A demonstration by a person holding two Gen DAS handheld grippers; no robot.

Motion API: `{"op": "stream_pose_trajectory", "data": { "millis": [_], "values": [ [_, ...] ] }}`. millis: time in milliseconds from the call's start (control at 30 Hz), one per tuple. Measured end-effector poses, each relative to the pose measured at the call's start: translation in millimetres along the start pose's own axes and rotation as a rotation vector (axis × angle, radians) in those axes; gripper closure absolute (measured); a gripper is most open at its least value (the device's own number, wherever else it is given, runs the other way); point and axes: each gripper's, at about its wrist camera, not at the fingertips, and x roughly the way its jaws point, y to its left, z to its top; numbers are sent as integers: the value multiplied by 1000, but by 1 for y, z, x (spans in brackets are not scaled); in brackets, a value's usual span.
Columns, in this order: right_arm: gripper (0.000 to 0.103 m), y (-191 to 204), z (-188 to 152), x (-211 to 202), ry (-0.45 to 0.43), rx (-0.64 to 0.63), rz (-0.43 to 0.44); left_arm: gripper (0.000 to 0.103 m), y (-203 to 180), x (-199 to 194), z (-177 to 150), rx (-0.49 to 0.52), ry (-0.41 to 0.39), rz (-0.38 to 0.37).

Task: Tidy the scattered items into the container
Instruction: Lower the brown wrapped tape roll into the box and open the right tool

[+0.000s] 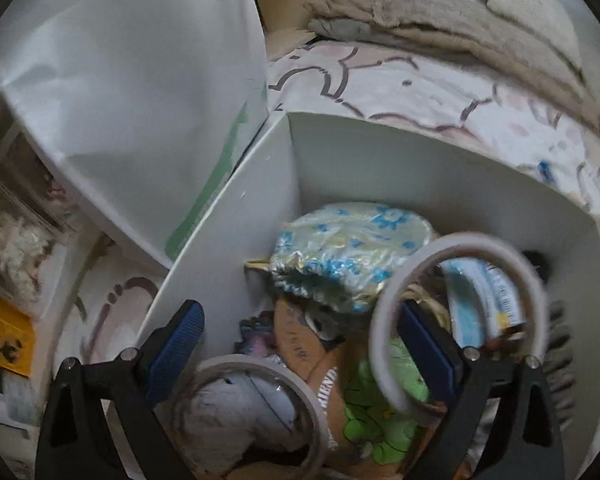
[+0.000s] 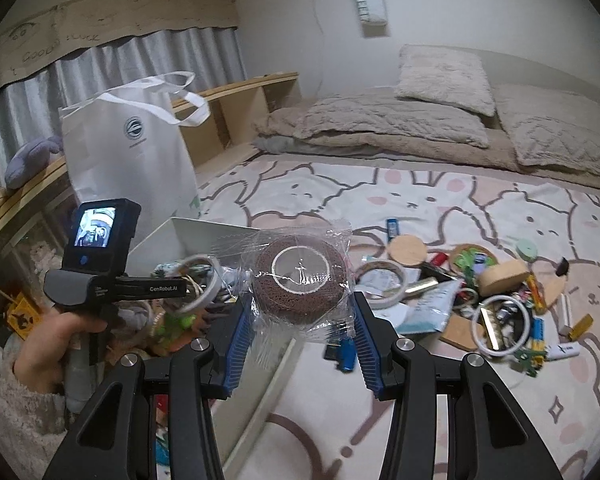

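**Brown roll in clear wrap held above a bunny-print bed**

Brown tape roll [image 2: 298, 286], sealed in crinkled clear film, is sitting between the blue pads of the right tool [image 2: 300, 320], which is gripping it on both sides. Behind it, the white container [image 2: 198, 226] is resting on the bed [image 2: 420, 196], just in front of a white tote bag [image 2: 130, 152]. The left tool [image 1: 300, 344], seen from its own camera, is standing with jaws wide above the container's interior; a white ring [image 1: 384, 344] is hanging around its right finger, and whether it is being carried or is falling cannot be told. Inside the container are lying a blue-flowered shower cap [image 1: 348, 248] and a clear tape roll [image 1: 252, 404]. Scattered items [image 2: 480, 292] are lying in a heap on the bed, well apart from the container, among them a white hoop [image 2: 500, 330] and a cork disc [image 2: 408, 250].
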Motion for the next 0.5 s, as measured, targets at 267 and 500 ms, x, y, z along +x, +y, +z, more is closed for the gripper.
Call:
{"op": "stream_pose_trajectory", "data": {
  "millis": [267,500],
  "values": [
    [55,30,24,39,49,-39,60,6,17,-38,-7,-86,-84,-104],
    [55,47,42,80,115,-54,86,6,21,-54,-16,-116,-114,-161]
  ]
}}
